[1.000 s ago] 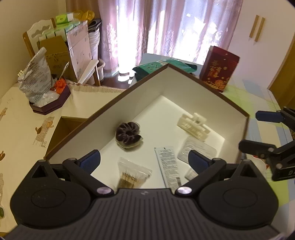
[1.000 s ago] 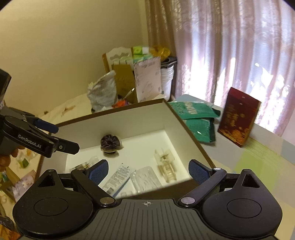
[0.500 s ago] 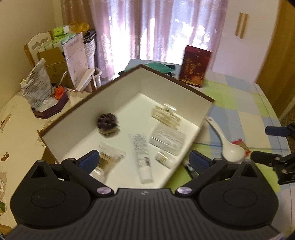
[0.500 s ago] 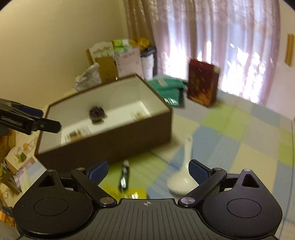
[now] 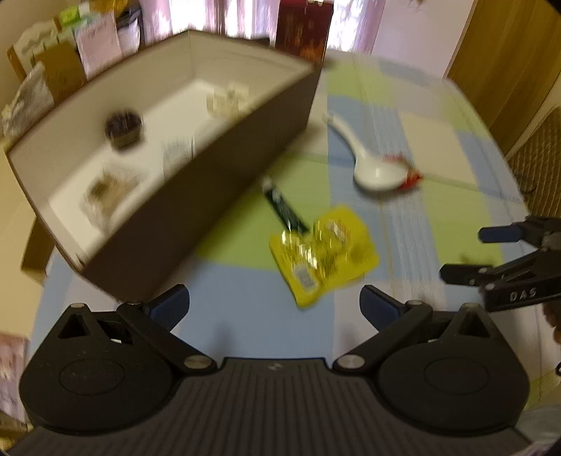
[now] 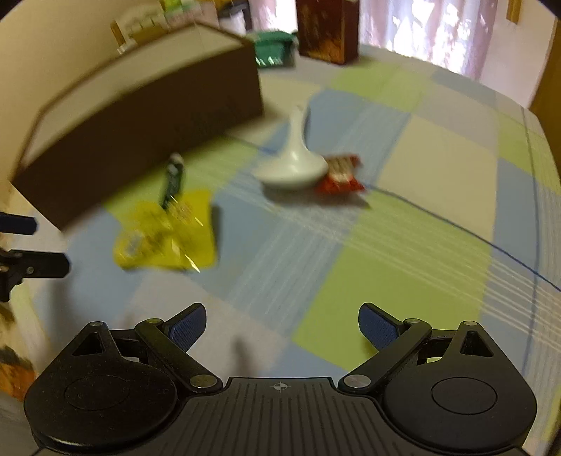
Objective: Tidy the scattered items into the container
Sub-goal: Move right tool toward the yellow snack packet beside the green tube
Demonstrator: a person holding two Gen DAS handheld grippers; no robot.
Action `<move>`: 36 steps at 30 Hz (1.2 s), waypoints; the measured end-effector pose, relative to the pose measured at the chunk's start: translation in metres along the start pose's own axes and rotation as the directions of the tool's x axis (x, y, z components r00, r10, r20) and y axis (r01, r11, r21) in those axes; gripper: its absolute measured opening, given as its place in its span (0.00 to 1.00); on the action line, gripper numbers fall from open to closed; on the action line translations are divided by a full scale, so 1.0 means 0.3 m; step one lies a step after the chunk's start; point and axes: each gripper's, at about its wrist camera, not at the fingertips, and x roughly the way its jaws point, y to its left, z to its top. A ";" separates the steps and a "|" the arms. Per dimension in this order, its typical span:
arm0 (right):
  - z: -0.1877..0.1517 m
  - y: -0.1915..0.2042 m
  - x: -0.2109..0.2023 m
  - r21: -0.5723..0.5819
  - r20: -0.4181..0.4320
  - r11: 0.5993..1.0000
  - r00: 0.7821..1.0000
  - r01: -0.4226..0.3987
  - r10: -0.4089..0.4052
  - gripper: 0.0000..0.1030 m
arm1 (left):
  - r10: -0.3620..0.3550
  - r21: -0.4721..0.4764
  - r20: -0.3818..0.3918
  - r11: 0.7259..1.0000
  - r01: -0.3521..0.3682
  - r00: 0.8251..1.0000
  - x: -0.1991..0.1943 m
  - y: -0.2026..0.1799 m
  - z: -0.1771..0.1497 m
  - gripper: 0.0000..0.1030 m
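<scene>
A brown box with white inside [image 5: 217, 182] [image 6: 140, 133] stands at the left, holding a dark scrunchie [image 5: 123, 129], a hair clip [image 5: 228, 100] and several sachets. On the checked cloth beside it lie a yellow packet [image 5: 324, 254] [image 6: 166, 233], a dark green tube [image 5: 284, 207] [image 6: 172, 180], a white spoon [image 5: 368, 165] [image 6: 292, 165] and a red wrapper [image 5: 408, 175] [image 6: 340, 175]. My left gripper [image 5: 275, 308] is open above the cloth near the yellow packet. My right gripper [image 6: 282, 324] is open with nothing between its fingers, and it also shows at the right edge [image 5: 491, 252].
A dark red carton [image 5: 303, 24] [image 6: 328, 29] stands behind the box, with green packets [image 6: 273, 51] beside it. Bags and cartons [image 5: 52, 59] crowd the far left. A wooden door [image 5: 508, 52] is at the right. Both views are blurred.
Both grippers have pulled back from over the box and tilted down towards the cloth, so the loose items in front of the box now fill the views. Both stay open.
</scene>
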 end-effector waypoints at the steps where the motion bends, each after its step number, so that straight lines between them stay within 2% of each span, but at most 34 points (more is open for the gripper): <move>1: -0.011 -0.005 0.008 -0.007 -0.013 1.000 1.000 0.015 -0.015 0.96 | 0.006 -0.004 -0.020 1.000 -0.006 1.000 0.021 -0.006 -0.016 0.99; 8: -0.067 -0.040 0.042 -0.019 -0.053 0.999 0.998 0.029 -0.030 0.96 | 0.040 -0.040 -0.106 0.998 -0.045 0.994 0.118 -0.017 -0.116 0.99; 16: -0.108 -0.054 0.062 -0.042 -0.065 0.999 0.998 0.009 -0.012 0.96 | 0.079 -0.054 -0.162 0.995 -0.089 0.984 0.177 -0.042 -0.187 0.99; 25: -0.132 -0.058 0.068 -0.097 -0.043 0.995 0.999 0.002 -0.006 0.96 | 0.113 -0.056 -0.129 0.991 -0.121 0.985 0.165 -0.067 -0.223 1.00; 26: -0.135 -0.059 0.069 -0.101 -0.043 0.995 0.999 0.001 -0.005 1.00 | 0.114 -0.054 -0.123 0.991 -0.122 0.986 0.163 -0.068 -0.227 1.00; 27: -0.140 -0.061 0.072 -0.103 -0.047 0.995 0.999 0.001 -0.006 1.00 | 0.115 -0.053 -0.119 0.991 -0.122 0.986 0.161 -0.070 -0.230 1.00; 36: -0.179 -0.067 0.065 -0.131 0.035 0.991 0.999 0.006 -0.001 1.00 | 0.126 -0.065 -0.103 0.989 -0.133 0.987 0.132 -0.045 -0.267 1.00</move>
